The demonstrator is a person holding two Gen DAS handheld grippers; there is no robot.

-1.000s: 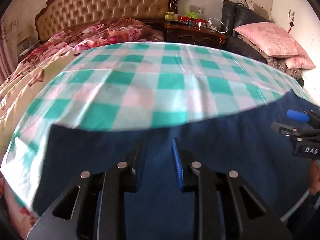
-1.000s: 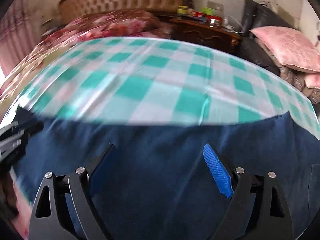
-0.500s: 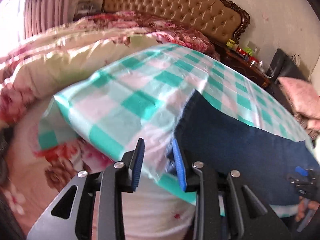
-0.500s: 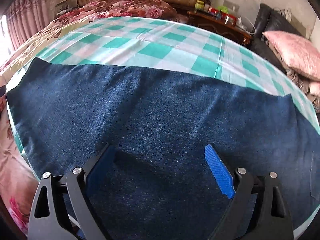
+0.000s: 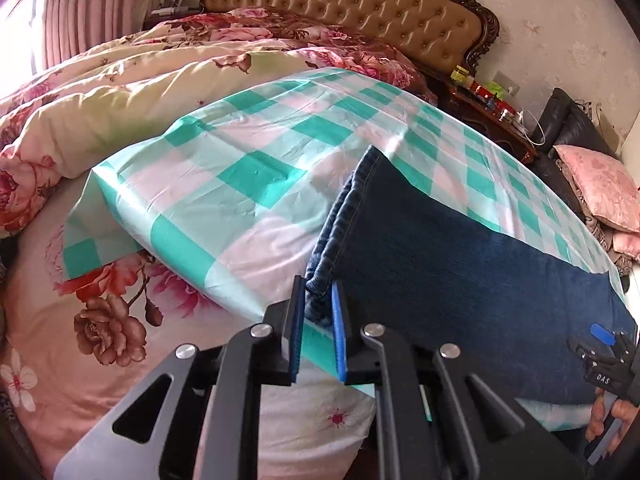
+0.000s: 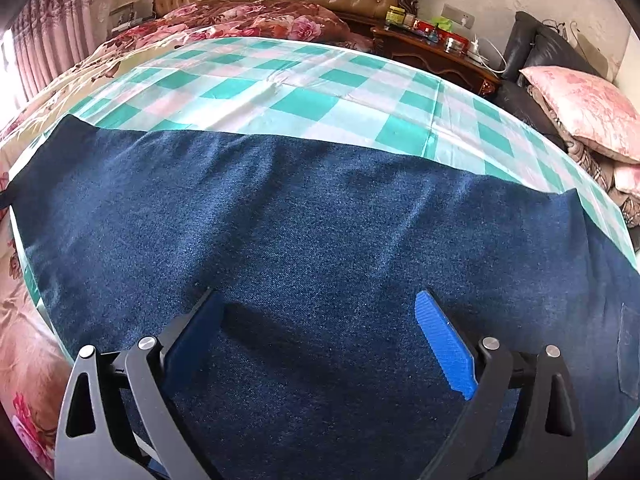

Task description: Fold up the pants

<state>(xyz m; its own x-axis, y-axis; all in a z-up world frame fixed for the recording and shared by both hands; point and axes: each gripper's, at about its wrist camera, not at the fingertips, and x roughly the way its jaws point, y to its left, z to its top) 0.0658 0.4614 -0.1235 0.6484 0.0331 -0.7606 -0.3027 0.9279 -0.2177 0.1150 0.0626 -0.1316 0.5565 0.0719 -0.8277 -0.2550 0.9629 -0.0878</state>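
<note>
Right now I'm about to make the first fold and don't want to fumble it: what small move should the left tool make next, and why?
Probably close the left tool fully on the hem of the pants. Its pads already straddle the stacked cuff edges at the corner, on the checked cloth. The right tool hovers open over the middle, holding nothing, so the lift depends on this grip.

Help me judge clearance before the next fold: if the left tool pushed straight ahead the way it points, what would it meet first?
The left tool would meet the hem end of the jeans, which already sits between its fingers; beyond that lies the checkered sheet. Depth there is unclear.
</note>
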